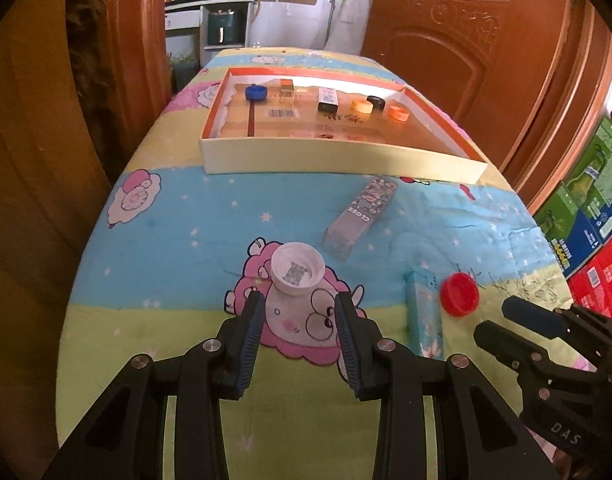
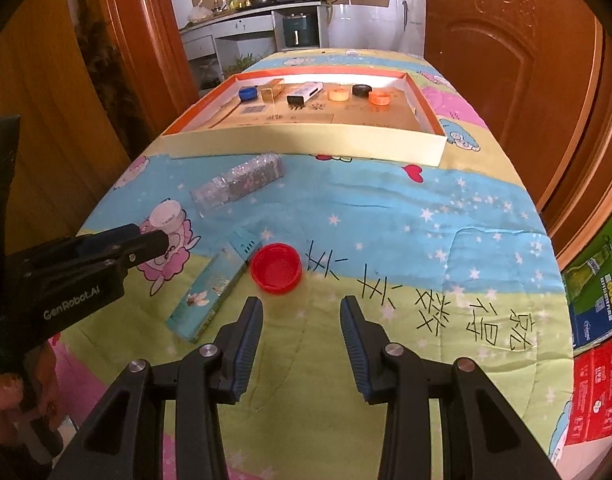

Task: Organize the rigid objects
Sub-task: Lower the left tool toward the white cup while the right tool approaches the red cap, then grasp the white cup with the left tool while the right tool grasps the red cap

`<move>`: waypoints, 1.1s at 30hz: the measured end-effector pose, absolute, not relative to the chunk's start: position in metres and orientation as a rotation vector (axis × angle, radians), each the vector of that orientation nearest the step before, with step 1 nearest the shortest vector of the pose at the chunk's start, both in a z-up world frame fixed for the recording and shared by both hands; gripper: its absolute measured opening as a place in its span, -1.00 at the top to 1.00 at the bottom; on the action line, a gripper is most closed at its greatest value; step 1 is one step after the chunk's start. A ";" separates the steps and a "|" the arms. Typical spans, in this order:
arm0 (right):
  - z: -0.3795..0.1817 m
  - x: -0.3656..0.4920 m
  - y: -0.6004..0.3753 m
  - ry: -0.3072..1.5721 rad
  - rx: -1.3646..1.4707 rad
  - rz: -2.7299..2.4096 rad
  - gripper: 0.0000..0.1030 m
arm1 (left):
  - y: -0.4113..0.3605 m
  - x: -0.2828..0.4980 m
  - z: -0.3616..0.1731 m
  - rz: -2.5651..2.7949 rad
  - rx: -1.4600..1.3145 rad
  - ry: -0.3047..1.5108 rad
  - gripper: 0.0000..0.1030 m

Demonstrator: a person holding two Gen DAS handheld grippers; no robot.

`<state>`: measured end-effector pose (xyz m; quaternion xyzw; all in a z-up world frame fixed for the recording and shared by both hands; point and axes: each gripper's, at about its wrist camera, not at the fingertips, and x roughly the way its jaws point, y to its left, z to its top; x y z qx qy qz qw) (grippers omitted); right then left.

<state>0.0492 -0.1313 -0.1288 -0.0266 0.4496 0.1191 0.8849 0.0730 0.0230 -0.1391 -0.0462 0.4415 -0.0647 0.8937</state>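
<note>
Step in hand, as judged: pick-up approach. Six small items already sit along the far wall of the shallow cardboard tray with orange rim point(image 1: 338, 156); four remain loose on the cartoon-print quilted tablecloth point(image 1: 177, 216).

Left to right, left wrist view:
- Left gripper point(image 1: 299, 304): fingers spread wide, holding nothing. The white plastic bottle cap, open side up point(image 1: 297, 267), lies just ahead of the fingertips, centred on the gap, not yet between the pads.
- Clear glitter-filled rectangular case point(image 1: 360, 216): lying flat, diagonal, between the white cap and the tray's near wall.
- Slim teal cardboard box point(image 1: 424, 312): lying flat, right of the left gripper.
- Red plastic bottle cap, open side up point(image 1: 460, 294): just beside the teal box's far end; touching or not, cannot tell.
- Right gripper point(image 2: 301, 306): fingers spread, empty. In the right wrist view the red cap point(image 2: 276, 267) sits ahead of the fingertips, offset toward the left finger.

Next move, judged:
- Left: advance and lower until the pads straddle the white cap's rim, then close; carry to a bare part of the tray floor.
- Right: shift slightly left to centre on the red cap, keeping the left finger clear of the teal box.
</note>
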 end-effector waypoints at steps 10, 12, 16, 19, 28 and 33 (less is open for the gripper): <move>-0.136 0.061 -0.124 0.938 -0.092 0.248 0.22 | 0.022 0.093 -0.143 -0.127 -0.064 0.899 0.28; -0.137 0.064 -0.120 0.932 -0.110 0.245 0.22 | 0.022 0.096 -0.144 -0.130 -0.062 0.894 0.28; -0.138 0.070 -0.113 0.922 -0.136 0.245 0.22 | 0.021 0.100 -0.144 -0.133 -0.055 0.886 0.28; -0.138 0.073 -0.110 0.916 -0.150 0.246 0.22 | 0.021 0.103 -0.145 -0.139 -0.052 0.884 0.28; -0.139 0.081 -0.105 0.906 -0.160 0.262 0.42 | 0.023 0.108 -0.145 -0.173 -0.069 0.885 0.40; -0.138 0.084 -0.107 0.911 -0.139 0.261 0.42 | 0.025 0.106 -0.144 -0.176 -0.081 0.883 0.40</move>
